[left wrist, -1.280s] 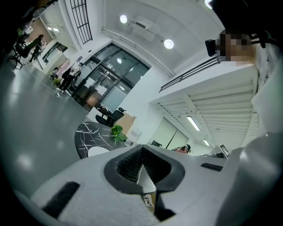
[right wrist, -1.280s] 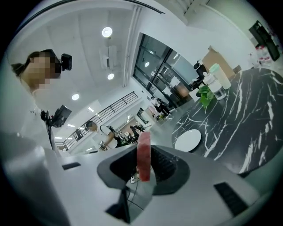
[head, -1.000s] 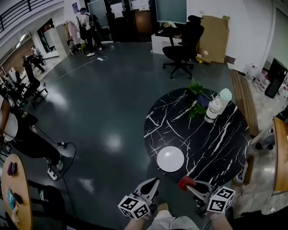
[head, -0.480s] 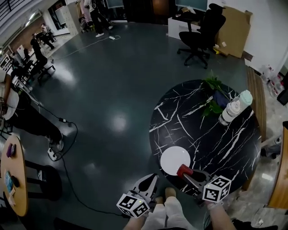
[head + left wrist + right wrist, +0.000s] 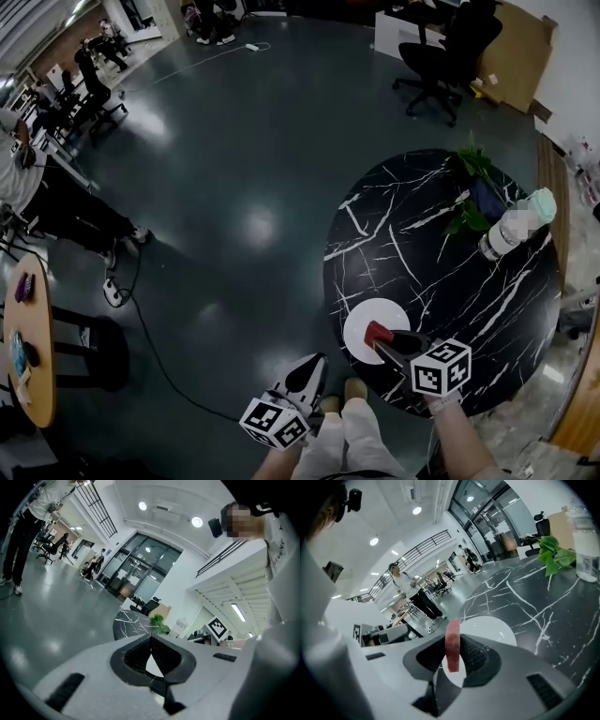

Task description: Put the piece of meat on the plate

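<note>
A red, slab-shaped piece of meat [image 5: 452, 649] is gripped upright in the right gripper's [image 5: 452, 638] jaws, a round white plate [image 5: 493, 626] partly hidden beyond them. The left gripper's [image 5: 151, 639] jaws are closed, empty.

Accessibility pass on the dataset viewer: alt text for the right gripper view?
The right gripper clamps a red piece of meat upright between its fingers, with a white plate just beyond on a black marble table. A leafy plant and a clear bottle stand at the table's far side.
</note>
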Available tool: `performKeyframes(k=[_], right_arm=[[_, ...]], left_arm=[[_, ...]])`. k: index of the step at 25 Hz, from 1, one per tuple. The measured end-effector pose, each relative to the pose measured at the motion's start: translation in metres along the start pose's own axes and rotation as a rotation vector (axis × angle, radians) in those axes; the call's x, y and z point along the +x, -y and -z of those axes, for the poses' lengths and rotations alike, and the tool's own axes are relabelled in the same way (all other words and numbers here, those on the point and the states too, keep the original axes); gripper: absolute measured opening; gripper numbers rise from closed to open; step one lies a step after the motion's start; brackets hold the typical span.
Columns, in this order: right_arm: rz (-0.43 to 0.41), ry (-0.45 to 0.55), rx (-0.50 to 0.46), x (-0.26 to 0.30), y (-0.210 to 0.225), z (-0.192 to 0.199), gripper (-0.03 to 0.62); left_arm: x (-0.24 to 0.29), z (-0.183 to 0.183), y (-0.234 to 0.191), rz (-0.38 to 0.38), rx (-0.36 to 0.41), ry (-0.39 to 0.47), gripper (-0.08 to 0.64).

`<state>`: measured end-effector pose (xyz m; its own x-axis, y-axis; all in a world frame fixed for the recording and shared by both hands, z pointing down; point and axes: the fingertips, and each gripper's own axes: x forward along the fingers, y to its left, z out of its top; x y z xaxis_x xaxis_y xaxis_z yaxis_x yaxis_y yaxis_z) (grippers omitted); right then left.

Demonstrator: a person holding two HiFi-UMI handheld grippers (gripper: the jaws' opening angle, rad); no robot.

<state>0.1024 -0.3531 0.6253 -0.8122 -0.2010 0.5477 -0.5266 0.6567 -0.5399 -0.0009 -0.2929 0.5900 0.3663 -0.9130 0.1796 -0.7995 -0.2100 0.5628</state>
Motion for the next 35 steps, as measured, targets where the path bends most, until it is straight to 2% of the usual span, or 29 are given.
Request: performKeyframes(k=[4, 7, 13, 17, 27, 33, 35], right_arm=[[0.011, -0.034, -0.004, 0.01, 0.006, 0.005, 0.089], [0.04, -0.023, -0.028, 0.008, 0.012, 0.0, 0.089], [0.141, -0.062, -0.19, 0.004, 0.023, -0.005, 0.12], [0.215, -0.039, -0.281, -0.004, 0.03, -0.013, 0.155], [0.15, 0.093, -0.256, -0.034, -0.002, -0.033, 0.164], [0.109, 0.176, -0.329, -0.066, -0.047, -0.048, 0.161], [0.1, 0.202, -0.352, -0.075, -0.06, -0.054, 0.128]], left_arm=[[-0.004, -0.002, -0.007, -0.017, -0.011, 0.014, 0.008], [-0.005, -0.004, -0.009, -0.018, -0.013, 0.024, 0.008], [-0.006, -0.01, -0.005, -0.018, -0.022, 0.034, 0.008], [-0.008, -0.009, 0.001, -0.011, -0.015, 0.034, 0.008], [-0.017, -0.016, 0.017, 0.01, 0.002, 0.054, 0.008], [-0.021, -0.031, 0.034, 0.036, 0.017, 0.073, 0.008], [-0.02, -0.036, 0.04, 0.053, 0.025, 0.079, 0.008]])
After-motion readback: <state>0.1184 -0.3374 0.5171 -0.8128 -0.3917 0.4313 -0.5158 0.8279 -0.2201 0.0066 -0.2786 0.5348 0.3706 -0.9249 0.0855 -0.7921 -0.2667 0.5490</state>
